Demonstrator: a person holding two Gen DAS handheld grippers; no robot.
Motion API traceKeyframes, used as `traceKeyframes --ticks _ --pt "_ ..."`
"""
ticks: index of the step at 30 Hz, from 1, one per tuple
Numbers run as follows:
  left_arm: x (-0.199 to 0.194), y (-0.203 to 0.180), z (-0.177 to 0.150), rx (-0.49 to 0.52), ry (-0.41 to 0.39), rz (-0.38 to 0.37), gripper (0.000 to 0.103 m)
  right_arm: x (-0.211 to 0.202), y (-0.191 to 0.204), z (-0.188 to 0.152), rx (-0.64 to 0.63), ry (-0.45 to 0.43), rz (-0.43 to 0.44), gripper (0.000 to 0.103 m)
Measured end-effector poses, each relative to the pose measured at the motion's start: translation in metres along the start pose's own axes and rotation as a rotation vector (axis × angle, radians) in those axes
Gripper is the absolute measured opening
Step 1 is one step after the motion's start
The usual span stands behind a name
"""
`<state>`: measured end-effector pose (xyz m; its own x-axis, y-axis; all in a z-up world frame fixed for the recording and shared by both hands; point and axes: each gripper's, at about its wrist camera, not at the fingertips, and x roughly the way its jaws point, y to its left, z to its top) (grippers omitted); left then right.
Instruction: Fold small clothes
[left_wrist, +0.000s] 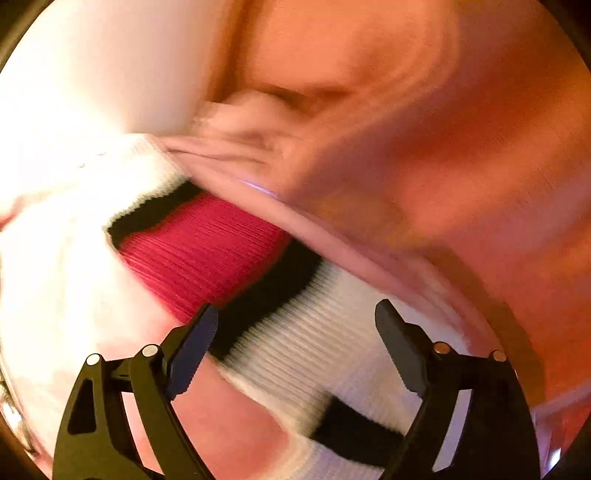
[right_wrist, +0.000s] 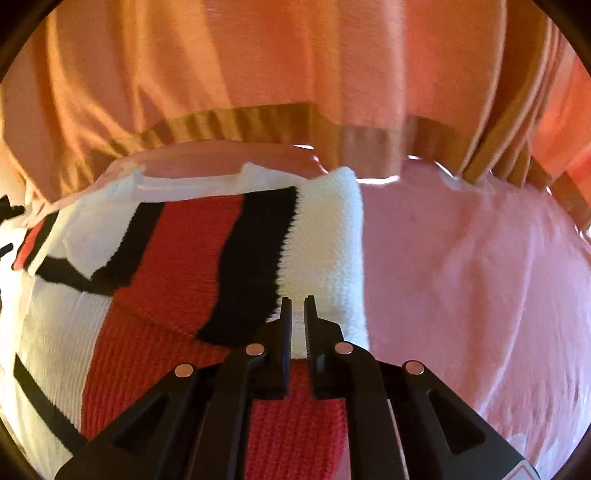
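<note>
Left wrist view, blurred: the left hand-held gripper (left_wrist: 295, 321) has its jaws spread wide apart, gripping nothing. One knitted sweater (left_wrist: 207, 251) in white, black and red lies beneath and between them, on a pink cloth (left_wrist: 332, 243). Orange fabric (left_wrist: 424, 110) crowds the upper right.

Right wrist view: the right hand-held gripper (right_wrist: 298, 314) has its jaws nearly together, clamped on the sweater's (right_wrist: 192, 251) white edge. The sweater lies left on the pink cloth (right_wrist: 461, 277) covering the desk. One orange garment (right_wrist: 258, 66) with a ribbed hem hangs behind the far edge.
</note>
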<state>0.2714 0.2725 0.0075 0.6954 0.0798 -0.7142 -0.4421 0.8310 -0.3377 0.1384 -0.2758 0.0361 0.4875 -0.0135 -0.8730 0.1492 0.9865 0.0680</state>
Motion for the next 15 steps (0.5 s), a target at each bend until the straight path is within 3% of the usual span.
traceKeyframes --ticks 3,8,10,11,13,15 --pt "0.021 0.056 0.028 -0.115 0.011 0.088 0.085 0.002 0.008 -0.006 -0.022 0.013 0.007 0.009" --pt "0.053 0.134 0.047 -0.297 0.046 0.155 0.081 0.006 0.022 -0.014 -0.075 0.015 0.006 0.025" --pt "0.06 0.147 0.048 -0.332 0.049 0.136 0.068 0.01 0.027 -0.018 -0.094 0.019 -0.002 0.027" --pt "0.06 0.143 0.051 -0.303 0.027 0.135 0.06 0.013 0.029 -0.019 -0.103 0.021 -0.006 0.028" --pt "0.068 0.132 0.056 -0.233 0.057 0.074 0.008 0.015 0.031 -0.021 -0.113 0.024 -0.013 0.031" --pt "0.067 0.119 0.056 -0.225 0.044 0.038 0.007 0.015 0.031 -0.022 -0.111 0.022 -0.011 0.031"
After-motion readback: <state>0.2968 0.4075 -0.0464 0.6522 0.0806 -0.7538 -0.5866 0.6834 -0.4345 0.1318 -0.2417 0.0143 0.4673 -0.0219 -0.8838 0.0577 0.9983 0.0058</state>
